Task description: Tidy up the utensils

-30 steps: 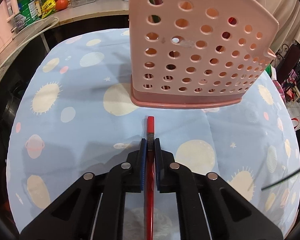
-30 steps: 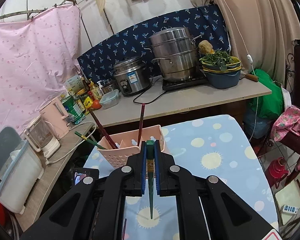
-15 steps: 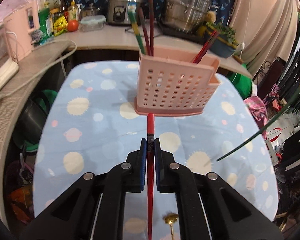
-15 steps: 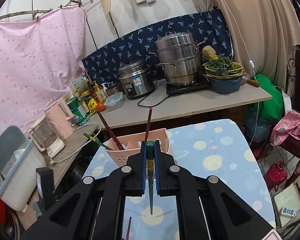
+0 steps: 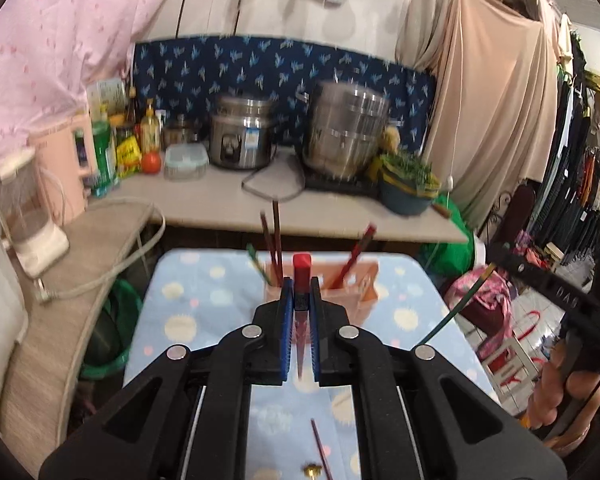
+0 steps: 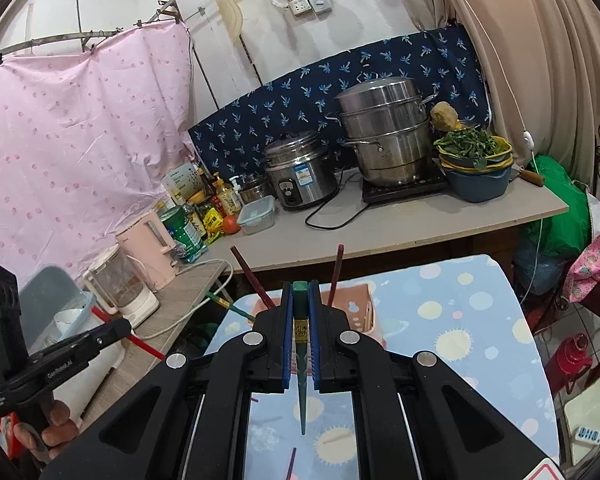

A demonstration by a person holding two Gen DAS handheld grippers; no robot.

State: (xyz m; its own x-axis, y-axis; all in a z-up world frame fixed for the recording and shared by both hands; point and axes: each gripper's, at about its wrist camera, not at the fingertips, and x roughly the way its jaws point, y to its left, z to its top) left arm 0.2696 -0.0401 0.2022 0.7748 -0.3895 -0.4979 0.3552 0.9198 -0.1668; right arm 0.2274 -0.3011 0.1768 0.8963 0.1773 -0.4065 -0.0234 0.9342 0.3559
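Note:
My left gripper (image 5: 300,286) is shut on a red chopstick (image 5: 301,272), held high above the table and well back from the pink perforated utensil basket (image 5: 364,284). The basket holds several chopsticks upright. My right gripper (image 6: 300,292) is shut on a green chopstick (image 6: 301,344), its tip pointing down toward the table, with the basket (image 6: 356,304) just beyond the fingers. The right gripper's green chopstick also shows in the left wrist view (image 5: 456,308). The left gripper with its red chopstick shows at the left of the right wrist view (image 6: 112,330).
The table has a blue cloth with sun prints (image 5: 204,304). A loose dark chopstick (image 5: 320,452) and a small gold-ended utensil (image 5: 312,470) lie on it near me. Behind stands a counter (image 6: 400,224) with pots, a rice cooker, bottles and a kettle.
My left gripper has risen and pulled back from the basket with the red chopstick, so the basket now looks small and far. My right gripper has lifted slightly with the green chopstick.

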